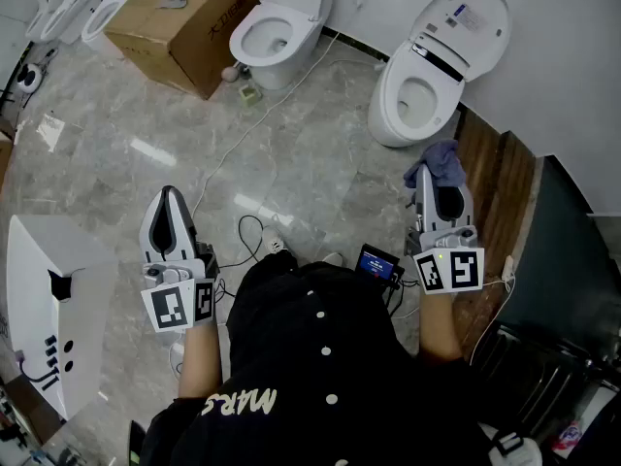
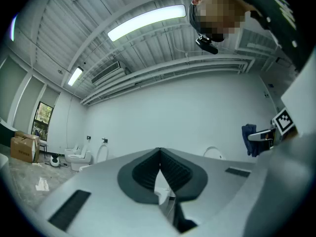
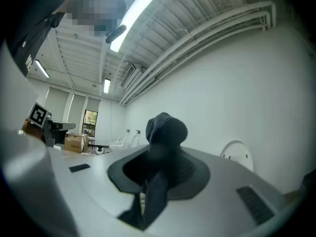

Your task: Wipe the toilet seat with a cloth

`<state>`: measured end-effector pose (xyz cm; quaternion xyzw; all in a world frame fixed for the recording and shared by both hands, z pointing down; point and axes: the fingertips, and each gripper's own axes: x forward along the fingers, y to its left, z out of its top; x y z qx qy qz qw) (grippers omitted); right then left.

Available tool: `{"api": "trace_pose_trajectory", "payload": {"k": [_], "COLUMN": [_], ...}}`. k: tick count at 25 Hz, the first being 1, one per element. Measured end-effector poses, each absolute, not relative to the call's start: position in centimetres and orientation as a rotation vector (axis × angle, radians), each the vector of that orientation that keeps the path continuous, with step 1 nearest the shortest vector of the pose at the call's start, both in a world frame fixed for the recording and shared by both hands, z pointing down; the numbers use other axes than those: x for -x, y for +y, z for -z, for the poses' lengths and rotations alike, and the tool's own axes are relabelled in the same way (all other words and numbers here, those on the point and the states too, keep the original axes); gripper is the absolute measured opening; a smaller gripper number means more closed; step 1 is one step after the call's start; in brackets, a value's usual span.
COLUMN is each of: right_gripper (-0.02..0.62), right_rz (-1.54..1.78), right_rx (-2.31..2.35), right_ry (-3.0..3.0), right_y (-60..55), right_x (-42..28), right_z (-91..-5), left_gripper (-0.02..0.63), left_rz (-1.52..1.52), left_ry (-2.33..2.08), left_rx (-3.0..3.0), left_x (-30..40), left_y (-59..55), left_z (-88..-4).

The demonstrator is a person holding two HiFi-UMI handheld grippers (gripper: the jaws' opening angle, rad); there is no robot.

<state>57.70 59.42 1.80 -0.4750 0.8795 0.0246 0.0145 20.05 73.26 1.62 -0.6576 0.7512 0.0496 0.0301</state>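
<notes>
A white toilet [image 1: 419,95] with its lid up stands against the wall at the upper right of the head view; its oval seat [image 1: 393,98] is bare. My right gripper [image 1: 439,175] is held in the air short of it, shut on a dark blue cloth [image 1: 439,163] that bunches past the jaw tips. In the right gripper view the cloth [image 3: 165,132] fills the jaws and hangs down between them. My left gripper [image 1: 170,194] hovers over the floor at the left, shut with nothing in it; the left gripper view shows its jaws [image 2: 159,159] meeting.
A second white toilet [image 1: 277,27] stands at the top centre beside a cardboard box [image 1: 179,17]. A white cabinet [image 1: 44,304] is at the left, a wooden panel [image 1: 495,192] along the right wall. Cables [image 1: 243,134] run across the grey marble floor.
</notes>
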Motion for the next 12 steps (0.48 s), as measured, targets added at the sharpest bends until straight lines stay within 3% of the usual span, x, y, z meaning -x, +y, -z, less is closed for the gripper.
{"api": "trace_pose_trajectory", "payload": {"k": [12], "right_gripper": [0.087], "right_rz": [-0.075], "right_rx": [1.426], "right_ry": [2.731], "right_y": [58.6], "right_x": [-54.8], "right_z": [-1.6], "left_gripper": [0.009], "left_rz": [-0.154], "left_ry": [2.318], "left_rx": [1.992], "left_x": [-17.8], "left_y": [72.3], "left_z": [-1.7]}}
